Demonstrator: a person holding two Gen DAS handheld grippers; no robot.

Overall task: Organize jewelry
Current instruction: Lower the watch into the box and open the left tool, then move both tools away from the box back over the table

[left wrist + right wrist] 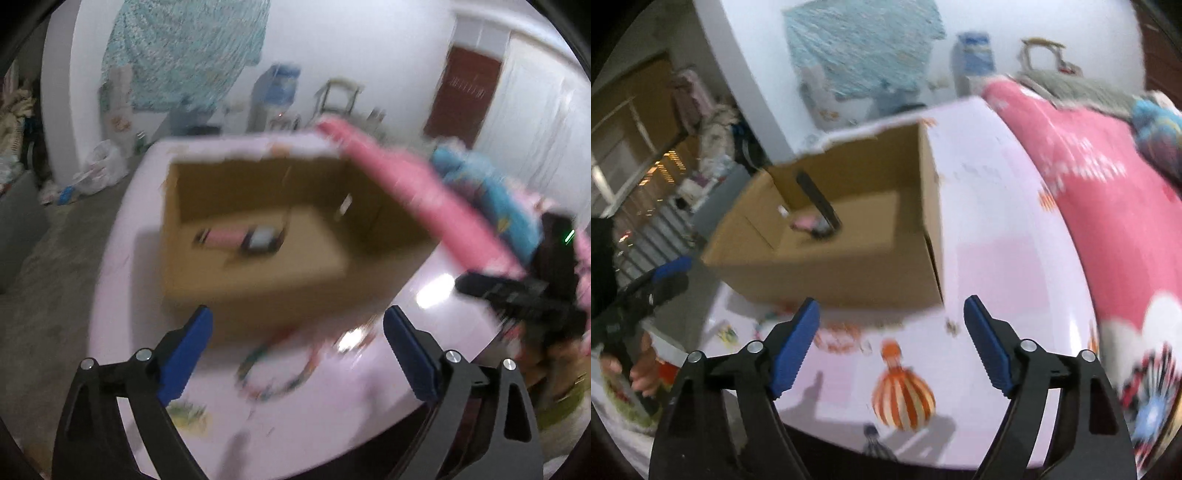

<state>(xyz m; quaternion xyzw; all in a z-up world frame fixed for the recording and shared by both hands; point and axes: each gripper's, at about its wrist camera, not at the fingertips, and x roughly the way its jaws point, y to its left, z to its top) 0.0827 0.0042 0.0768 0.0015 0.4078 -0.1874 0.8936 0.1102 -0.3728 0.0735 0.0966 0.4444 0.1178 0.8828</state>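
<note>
Both the left gripper (297, 356) and the right gripper (891, 345) have their fingers wide apart, holding nothing; a cardboard box (266, 236) stands at 12 o'clock, with a beaded bracelet (277, 373) on the surface (332, 424).

An open cardboard box (258, 236) stands on the desk (369, 406), toward its far side. Inside the box, on its floor, lie a few small items (240, 240), too blurred to name. A beaded necklace (277, 369) lies on the desk just in front of the box's near wall. To the right of the desk lies a bed (1108, 221), with bundled cloth (1160, 136) at its far end. Behind the desk stands a wall (332, 55) with a cloth (184, 55) hanging on it.
</note>
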